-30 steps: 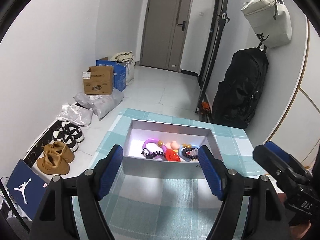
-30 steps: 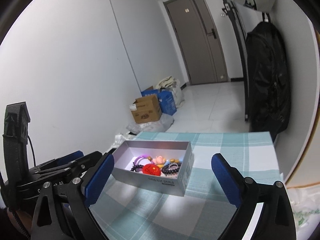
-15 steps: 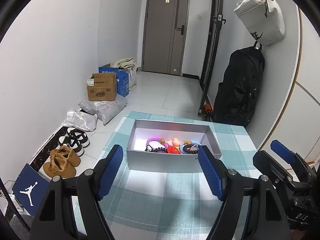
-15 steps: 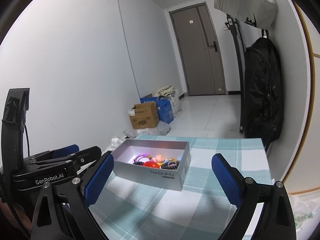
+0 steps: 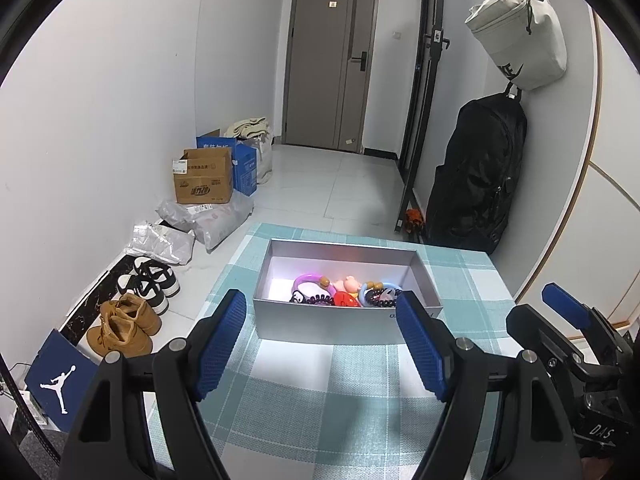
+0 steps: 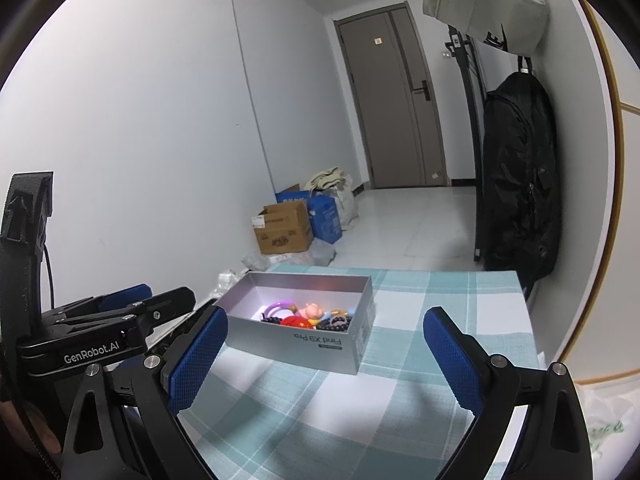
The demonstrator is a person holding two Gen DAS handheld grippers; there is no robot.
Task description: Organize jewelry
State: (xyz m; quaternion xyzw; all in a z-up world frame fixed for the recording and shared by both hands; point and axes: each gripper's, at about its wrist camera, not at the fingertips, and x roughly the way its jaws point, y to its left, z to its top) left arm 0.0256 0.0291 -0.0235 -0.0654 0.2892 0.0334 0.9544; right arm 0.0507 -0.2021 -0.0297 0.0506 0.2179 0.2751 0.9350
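A silver box (image 5: 344, 322) stands on the checked tablecloth (image 5: 320, 392). It holds several pieces of jewelry (image 5: 344, 292): a purple ring, dark bead bracelets, a red piece and a pink figure. My left gripper (image 5: 320, 344) is open and empty, just in front of the box. My right gripper (image 6: 320, 352) is open and empty, in front of the box (image 6: 312, 336), with the jewelry (image 6: 308, 316) visible inside. The left gripper also shows at the left of the right wrist view (image 6: 120, 320).
The table's left edge drops to a floor with shoes (image 5: 136, 312), bags and cardboard boxes (image 5: 204, 178). A black backpack (image 5: 476, 176) and a white bag (image 5: 520, 32) hang on the right wall. A grey door (image 5: 328, 64) stands at the far end.
Both grippers have pulled back and risen away from the box. The box now looks smaller and farther off in both views. Both stay open.
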